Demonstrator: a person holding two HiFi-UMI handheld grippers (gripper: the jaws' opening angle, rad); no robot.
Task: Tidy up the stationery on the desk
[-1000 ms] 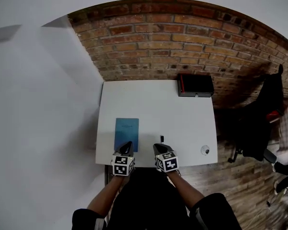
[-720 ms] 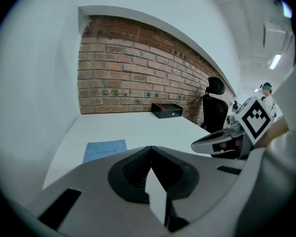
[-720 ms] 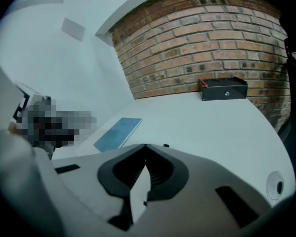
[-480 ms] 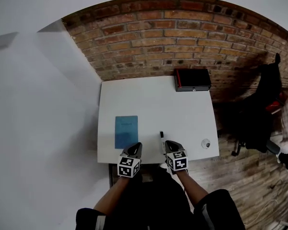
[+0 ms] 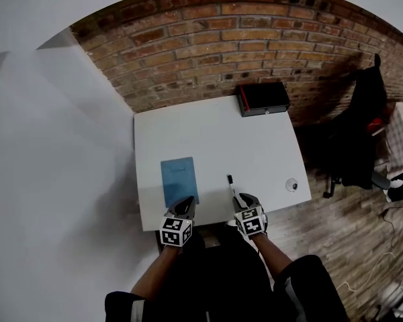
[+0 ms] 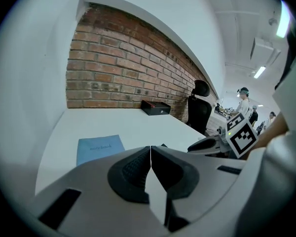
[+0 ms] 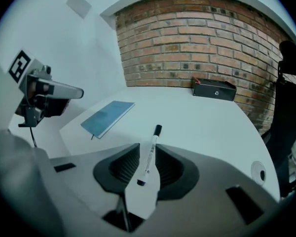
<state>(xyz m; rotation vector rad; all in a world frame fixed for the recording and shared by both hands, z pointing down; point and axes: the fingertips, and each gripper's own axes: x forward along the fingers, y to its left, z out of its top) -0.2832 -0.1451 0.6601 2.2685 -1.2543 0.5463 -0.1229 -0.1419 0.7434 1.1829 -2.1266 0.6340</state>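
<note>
Just ahead of the left gripper's (image 6: 151, 149) fingertips the blue notebook (image 6: 99, 149) lies flat on the white desk (image 5: 208, 139). This gripper's jaws are pressed together with nothing between them. The right gripper's (image 7: 147, 149) jaws have just been opening and stand moderately apart. The marker (image 7: 150, 152) lies on the desk between them, unclamped, its black end pointing away from the fingers. A small round thing (image 5: 292, 184) sits right of the right fingers, near the desk's right edge. Far beyond both grippers, at the back right corner by the brick wall (image 5: 208, 52), rests a black box (image 5: 263, 98); its inside does not show. Open desktop stretches from the fingers to it. Both grippers sit at the near edge.
</note>
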